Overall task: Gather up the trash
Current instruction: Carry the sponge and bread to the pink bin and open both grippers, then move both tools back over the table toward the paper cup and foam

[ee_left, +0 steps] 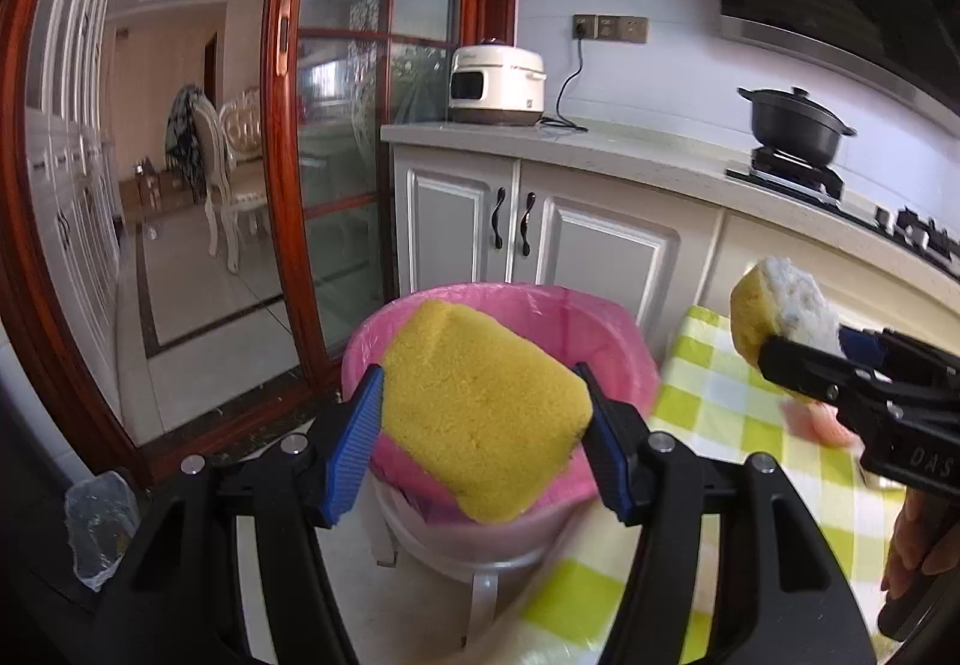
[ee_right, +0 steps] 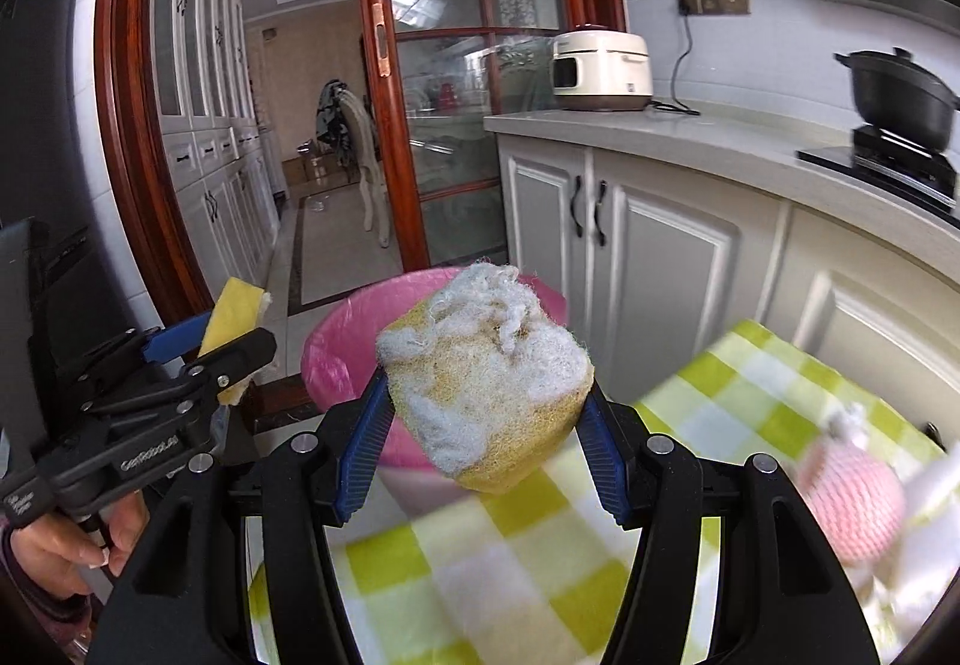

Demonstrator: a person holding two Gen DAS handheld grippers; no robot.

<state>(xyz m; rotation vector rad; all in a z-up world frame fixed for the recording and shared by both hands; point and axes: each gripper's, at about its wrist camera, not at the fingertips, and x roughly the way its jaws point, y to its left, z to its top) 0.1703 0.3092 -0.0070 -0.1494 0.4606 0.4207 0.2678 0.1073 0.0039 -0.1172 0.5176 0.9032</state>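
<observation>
While both grippers are raised level in front of the camera, each clamps a sponge between its blue pads. In the left wrist view, the left gripper (ee_left: 486, 413) occupies the lower centre of the frame, its fingers closed partway onto a yellow sponge (ee_left: 483, 413) that is tilted, with its upper left corner high and its lower right corner low. Both pads touch the sponge's short sides. Directly behind the sponge, at centre frame, stands the pink-lined bin (ee_left: 606, 332); the sponge overlaps its opening in this view.

At the right edge of the same frame, the right gripper (ee_left: 798, 359) enters from the lower right, angled toward the upper left. In the right wrist view it fills the lower centre, fingers closed partway onto a worn sponge (ee_right: 489, 383) whose frayed grey-white scouring face points toward the camera and whose yellow body shows at the bottom. The bin's rim lies just behind and left of this sponge.

A green-and-white checked cloth (ee_right: 468, 563) covers the bench in the lower part of the frame. A pink netted ball (ee_right: 852, 503), blurred, rests on it at lower right. The person's left hand (ee_right: 66, 539) grips the left tool's handle at lower left.
</observation>
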